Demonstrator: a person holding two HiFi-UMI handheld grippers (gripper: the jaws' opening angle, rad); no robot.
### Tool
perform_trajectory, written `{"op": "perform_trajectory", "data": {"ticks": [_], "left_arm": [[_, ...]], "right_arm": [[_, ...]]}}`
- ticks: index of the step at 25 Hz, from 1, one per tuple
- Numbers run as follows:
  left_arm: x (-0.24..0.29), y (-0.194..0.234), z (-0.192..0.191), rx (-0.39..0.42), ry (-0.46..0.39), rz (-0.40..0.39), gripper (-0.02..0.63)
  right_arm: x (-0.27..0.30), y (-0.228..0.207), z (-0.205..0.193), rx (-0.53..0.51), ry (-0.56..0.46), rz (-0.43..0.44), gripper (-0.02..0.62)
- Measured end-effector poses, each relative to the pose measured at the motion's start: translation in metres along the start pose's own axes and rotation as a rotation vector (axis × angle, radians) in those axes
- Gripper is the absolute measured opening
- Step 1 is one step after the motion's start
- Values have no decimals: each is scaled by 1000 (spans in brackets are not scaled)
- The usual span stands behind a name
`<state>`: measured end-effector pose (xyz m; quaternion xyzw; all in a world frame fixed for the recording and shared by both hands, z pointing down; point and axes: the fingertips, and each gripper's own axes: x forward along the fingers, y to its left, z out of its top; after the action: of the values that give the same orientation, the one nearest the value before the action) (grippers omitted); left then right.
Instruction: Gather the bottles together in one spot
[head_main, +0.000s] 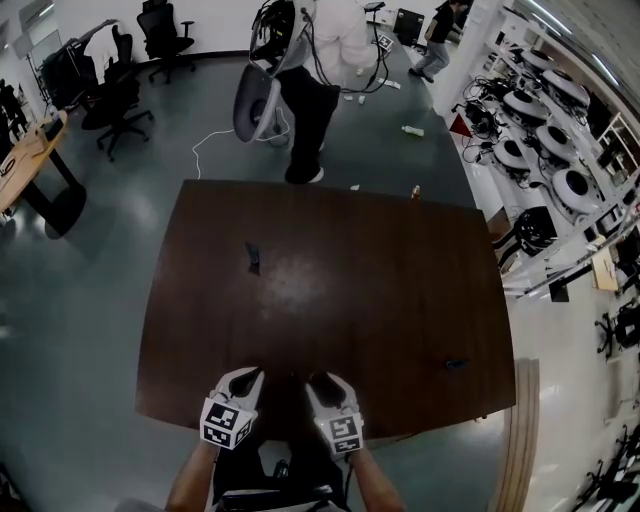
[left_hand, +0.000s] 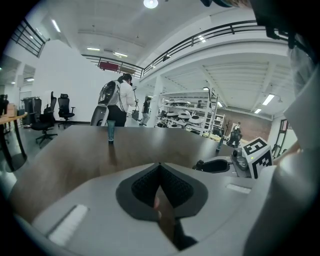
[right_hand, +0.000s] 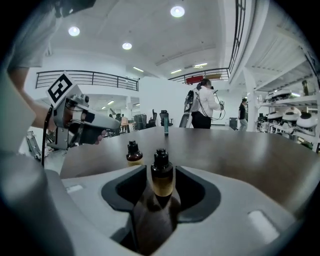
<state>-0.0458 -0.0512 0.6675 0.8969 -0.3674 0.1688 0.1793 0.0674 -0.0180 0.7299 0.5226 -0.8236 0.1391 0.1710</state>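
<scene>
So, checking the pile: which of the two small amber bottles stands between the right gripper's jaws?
The nearer amber bottle, centred between the open jaws with a gap on each side; the other amber bottle stands farther out, to the left.

In your head view, the dark thing (head_main: 253, 257) standing far out on the desk (head_main: 400, 280) is too small to tell — so is the little thing (head_main: 456, 364) near the right edge. The person (head_main: 320, 60) beyond the desk is cut off at the top.
</scene>
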Motion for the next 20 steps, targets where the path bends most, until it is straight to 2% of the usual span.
{"op": "perform_trajectory", "data": {"ticks": [3,9,12,15,20], "left_arm": [[-1,-1,0,1,2,2,2],[-7,-3,12,5,8,-8,2],[-11,-6,26,7,-2,-11,2],[-15,-7,40,10,-13,-11,2],[-22,-2,63,20,-38,-2,2]], "right_arm": [[-5,-1,1,14,-18,-1,216],[-20,-6,17,40,-15,-39,214],[-36,-12,39,58,-37,-66,177],[-51,-17,67,73,-88,-87,78],[-56,-20,117,60,-161,-101,38]]}}
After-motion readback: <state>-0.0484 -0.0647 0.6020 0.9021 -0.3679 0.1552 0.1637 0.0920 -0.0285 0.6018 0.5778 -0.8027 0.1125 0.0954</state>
